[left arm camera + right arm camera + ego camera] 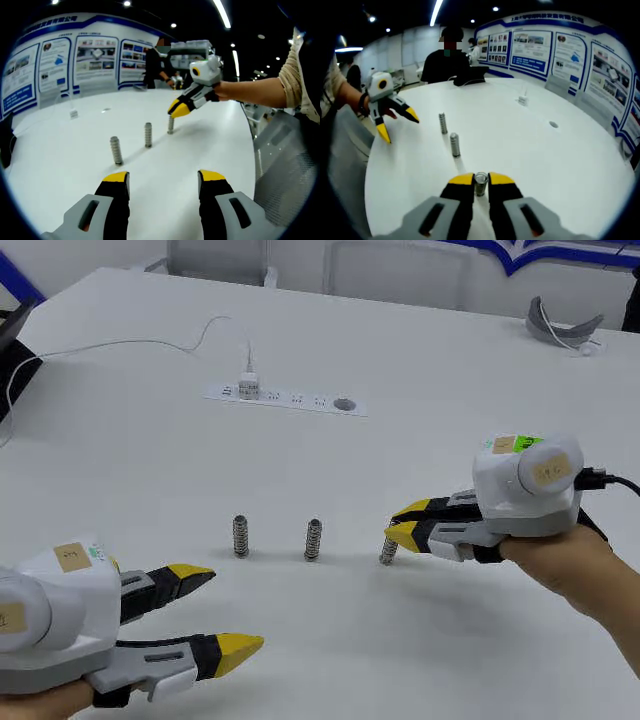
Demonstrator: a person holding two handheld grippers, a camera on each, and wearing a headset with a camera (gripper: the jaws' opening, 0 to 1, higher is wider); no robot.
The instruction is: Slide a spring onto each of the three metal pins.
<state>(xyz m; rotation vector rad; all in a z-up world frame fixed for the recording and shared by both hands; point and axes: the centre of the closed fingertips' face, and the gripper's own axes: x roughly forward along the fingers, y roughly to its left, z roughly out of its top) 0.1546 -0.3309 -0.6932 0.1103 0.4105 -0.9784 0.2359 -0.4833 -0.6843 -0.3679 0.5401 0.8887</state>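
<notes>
- While the left spring (240,536) and middle spring (314,539) stand upright on the bench (450,370), near side of the power strip (285,398), I'd call those two done; the pins are hidden inside.
- third spring (389,551), end of that row and off to the strip's right, leans a bit, so I reckon it's not fully seated yet.
- right gripper (398,523) is clamped on that third spring, jaws hugging its top.
- left gripper (232,608) hangs with jaws wide apart, holding nothing, nearer me than the row, well away from the strip.
</notes>
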